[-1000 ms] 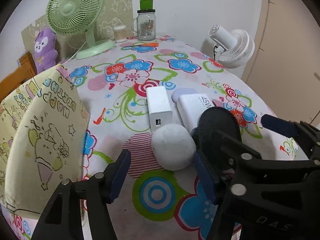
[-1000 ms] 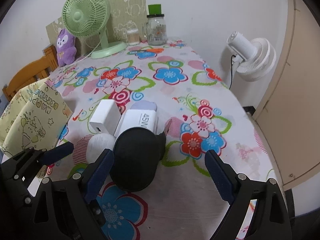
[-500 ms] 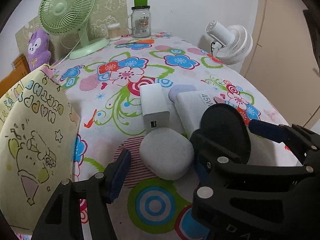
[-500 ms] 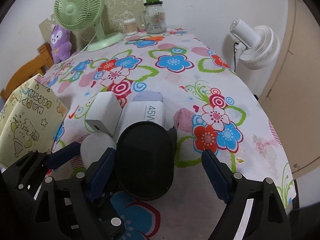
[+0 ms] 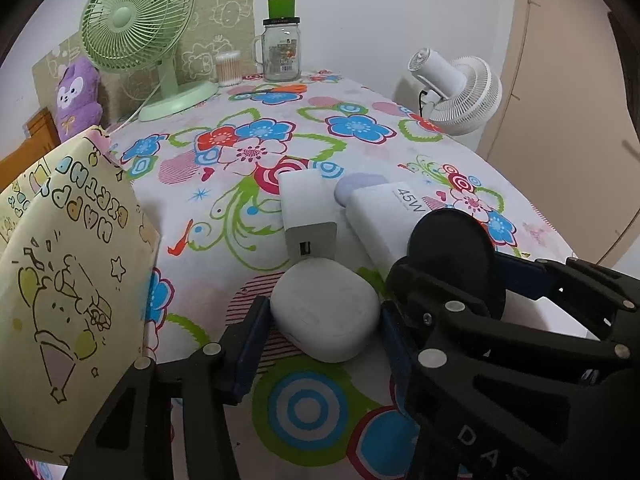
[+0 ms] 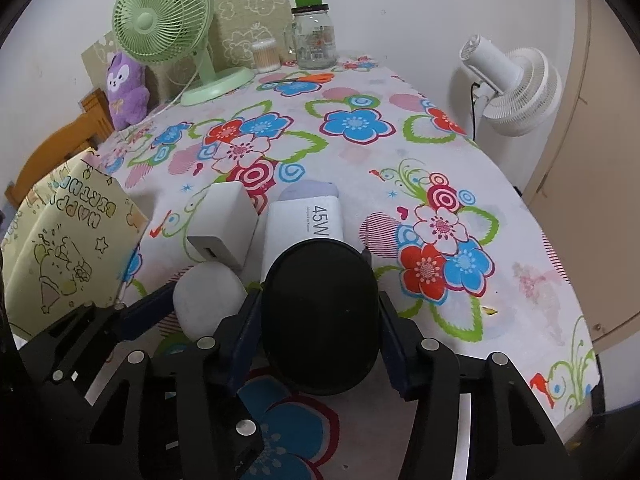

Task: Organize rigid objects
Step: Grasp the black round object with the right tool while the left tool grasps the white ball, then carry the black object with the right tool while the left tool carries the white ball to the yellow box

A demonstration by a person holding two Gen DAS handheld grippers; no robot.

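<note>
You are at the pick-up stage: nothing appears sorted yet, and four small items sit clustered together on the floral tablecloth point(image 6: 352, 128), with the yellow "Happy Birthday" gift bag point(image 5: 68, 264) standing open at your left, seemingly the place they are meant to go. Your left gripper point(image 5: 320, 332) has just been closing, and its blue pads now touch both sides of the white earbud case point(image 5: 326, 312), a smooth, rounded pebble shape lying flat near the table's front. Your right gripper point(image 6: 318, 328) has also just been closing, and its pads press on the flanks of the black oval case point(image 6: 320, 316), matte, domed and wider than the white one, right beside it. Both items rest on the cloth; neither is lifted. Left behind them are the white USB charger block point(image 6: 224, 228) and the white 45W charger point(image 6: 304, 224), touching each other, with a pale lilac object point(image 6: 308, 191) partly hidden behind the latter. So two are gripped, and at least two or three remain.
</note>
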